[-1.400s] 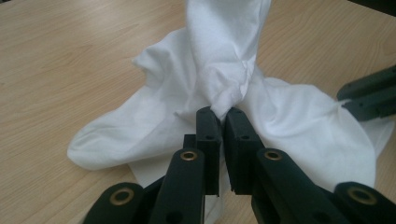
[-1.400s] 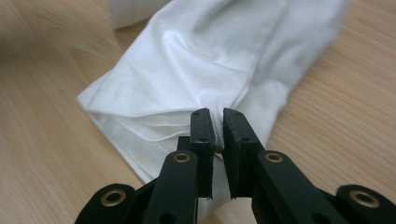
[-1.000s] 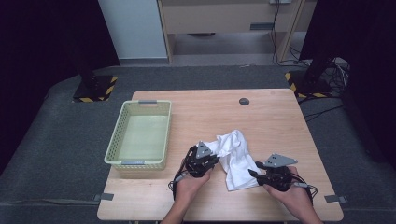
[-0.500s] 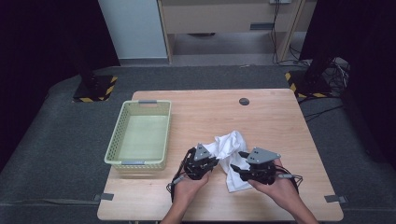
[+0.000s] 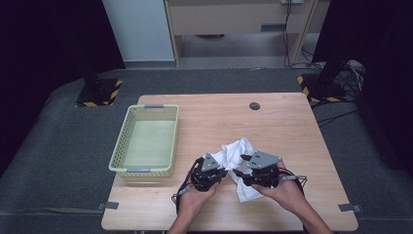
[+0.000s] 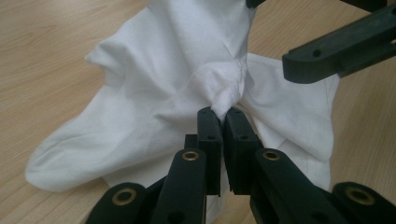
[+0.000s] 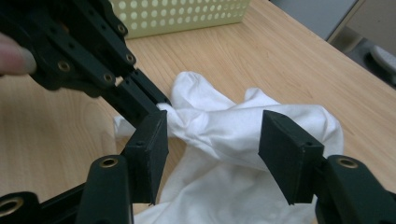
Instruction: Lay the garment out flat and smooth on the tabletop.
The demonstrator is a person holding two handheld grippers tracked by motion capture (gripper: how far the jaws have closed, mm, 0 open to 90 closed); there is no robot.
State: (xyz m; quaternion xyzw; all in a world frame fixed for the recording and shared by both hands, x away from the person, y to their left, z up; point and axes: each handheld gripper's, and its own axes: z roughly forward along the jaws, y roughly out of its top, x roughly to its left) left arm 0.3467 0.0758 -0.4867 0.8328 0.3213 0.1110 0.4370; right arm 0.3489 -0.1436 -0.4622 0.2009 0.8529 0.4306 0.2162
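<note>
Seen from the high view, a white cloth [image 5: 238,161] lies crumpled on the wooden table [image 5: 292,126], in the lower middle of the frame, a little right of the centre. The left gripper [image 5: 221,171] sits at the cloth's lower left edge and the right gripper [image 5: 238,173] is just beside it, over the lower part of the cloth; both hands enter from the bottom edge. A pale green basket [image 5: 127,146] stands at the left of the table, apart from the cloth, and a small dark round spot [image 5: 254,106] is on the table in the upper middle. Next, in the left gripper view, the two black jaws are pressed together on a pinched fold of the cloth [image 6: 177,84], which spreads out over the wood toward the top and left of the frame; the left gripper [image 6: 223,116] grips this fold tightly. One jaw of the right gripper crosses the upper right corner. Finally, in the right gripper view, the right gripper [image 7: 212,140] has just been opening its jaws; they stand apart, with the cloth [image 7: 243,126] between them but not pressed by the pads. The left gripper [image 7: 156,103] comes from the upper left and holds the cloth's bunched end, and the basket [image 7: 187,16] is along the top edge.
</note>
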